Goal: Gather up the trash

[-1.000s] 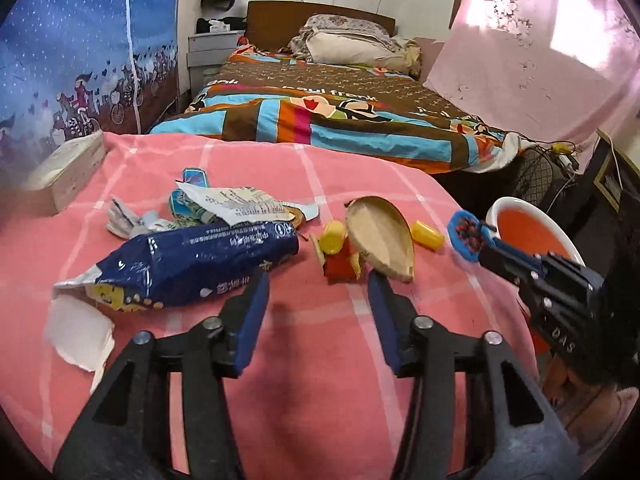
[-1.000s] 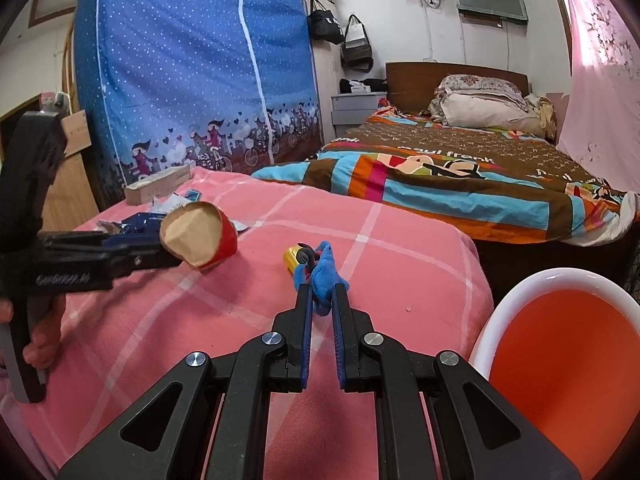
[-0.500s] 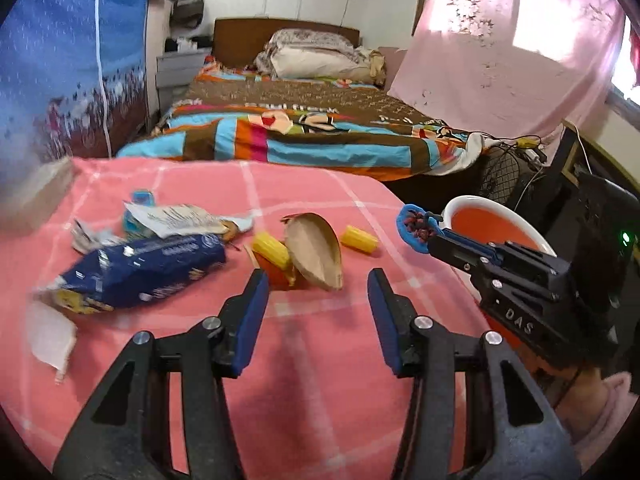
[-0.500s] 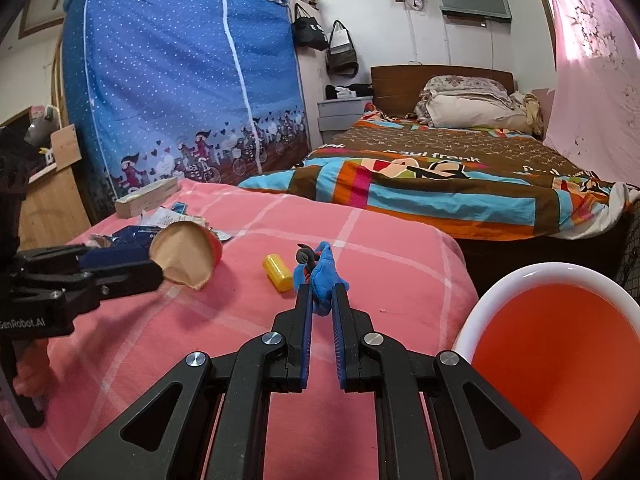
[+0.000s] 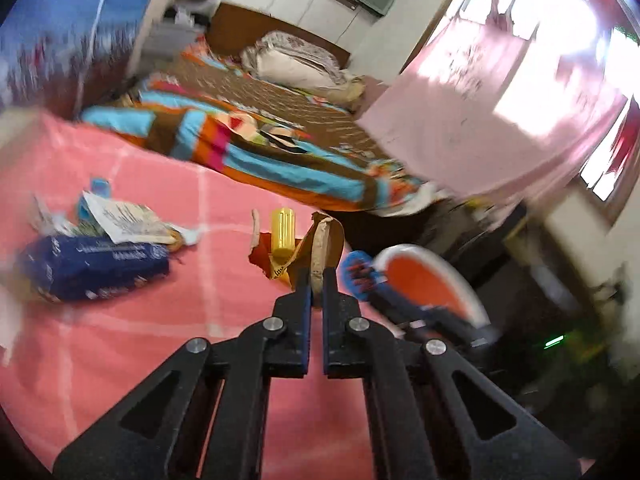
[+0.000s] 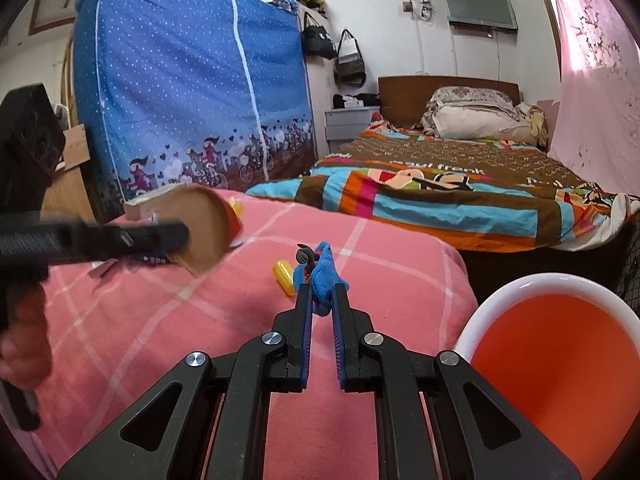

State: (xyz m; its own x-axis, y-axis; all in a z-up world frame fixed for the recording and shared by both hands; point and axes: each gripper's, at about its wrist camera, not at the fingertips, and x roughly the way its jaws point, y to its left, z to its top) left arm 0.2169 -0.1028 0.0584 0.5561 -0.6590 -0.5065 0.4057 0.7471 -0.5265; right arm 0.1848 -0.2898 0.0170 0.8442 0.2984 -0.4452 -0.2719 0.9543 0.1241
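Observation:
My left gripper [image 5: 316, 276] is shut on a torn brown and red paper carton [image 5: 320, 240] with a yellow piece [image 5: 282, 232] in it, held above the pink tablecloth [image 5: 160, 340]. The carton [image 6: 208, 232] also shows at the left of the right wrist view. My right gripper [image 6: 320, 292] is shut on a crumpled blue wrapper [image 6: 322, 276], beside the orange bin with a white rim [image 6: 560, 360]. A yellow capsule [image 6: 284, 276] lies on the cloth ahead of it. A dark blue snack bag [image 5: 92, 264] and printed paper scraps [image 5: 120, 216] lie at left.
A bed with a striped blanket [image 6: 440, 196] stands behind the table. A blue fabric wardrobe [image 6: 192, 92] is at the left. A pink curtain [image 5: 500, 120] hangs at the right. A light box [image 6: 148, 204] sits at the table's far left edge.
My left gripper has shut on the paper carton and lifted it off the cloth, swinging right. My right gripper still holds the blue wrapper and has moved little.

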